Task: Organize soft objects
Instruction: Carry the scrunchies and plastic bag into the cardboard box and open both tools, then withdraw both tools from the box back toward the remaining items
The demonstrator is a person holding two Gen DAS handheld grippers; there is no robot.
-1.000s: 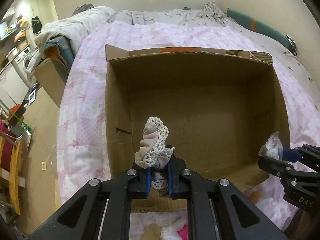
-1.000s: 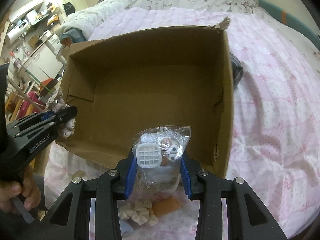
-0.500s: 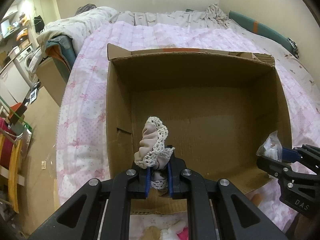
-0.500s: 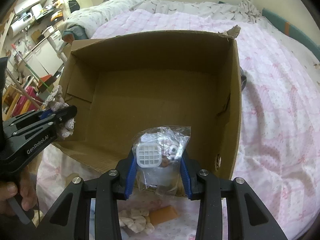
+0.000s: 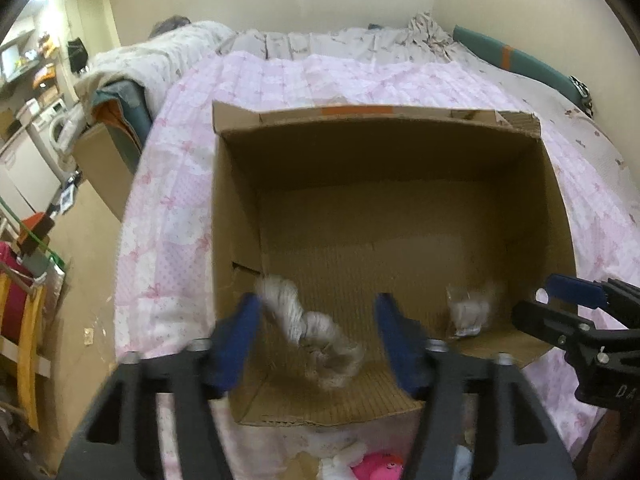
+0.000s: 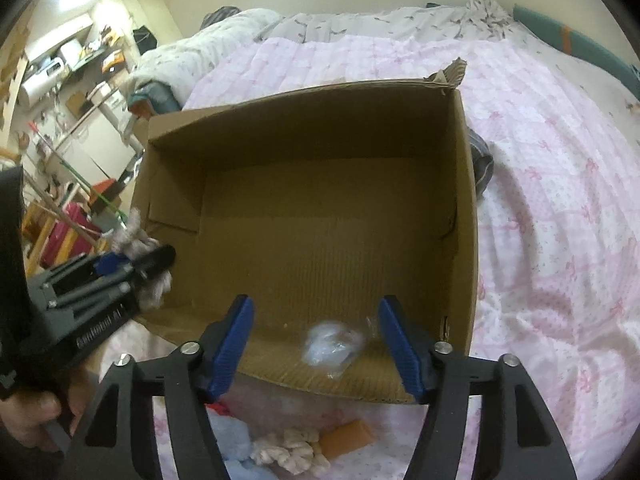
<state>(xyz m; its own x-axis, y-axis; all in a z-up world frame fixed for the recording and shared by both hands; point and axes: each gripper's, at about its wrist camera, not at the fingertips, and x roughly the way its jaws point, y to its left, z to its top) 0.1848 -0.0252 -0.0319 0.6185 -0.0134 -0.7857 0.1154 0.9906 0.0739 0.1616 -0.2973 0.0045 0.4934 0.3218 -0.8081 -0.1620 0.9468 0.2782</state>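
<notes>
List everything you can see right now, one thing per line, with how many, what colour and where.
cardboard box: one, brown, open, on the bed
lace scrunchie: one, beige and cream, blurred, at the box's near left, between the left gripper's open jaws
plastic packet: one, clear, at the box's near right
quilt: one, pink and white, covering the bed
pink plush: one, on the quilt before the box
orange block: one, on the quilt before the box
cream scrunchie: one, beside the block
left gripper: one, black with blue pads, jaws just opened
right gripper: one, same colours, jaws just opened
hand: one, holding the left gripper
</notes>
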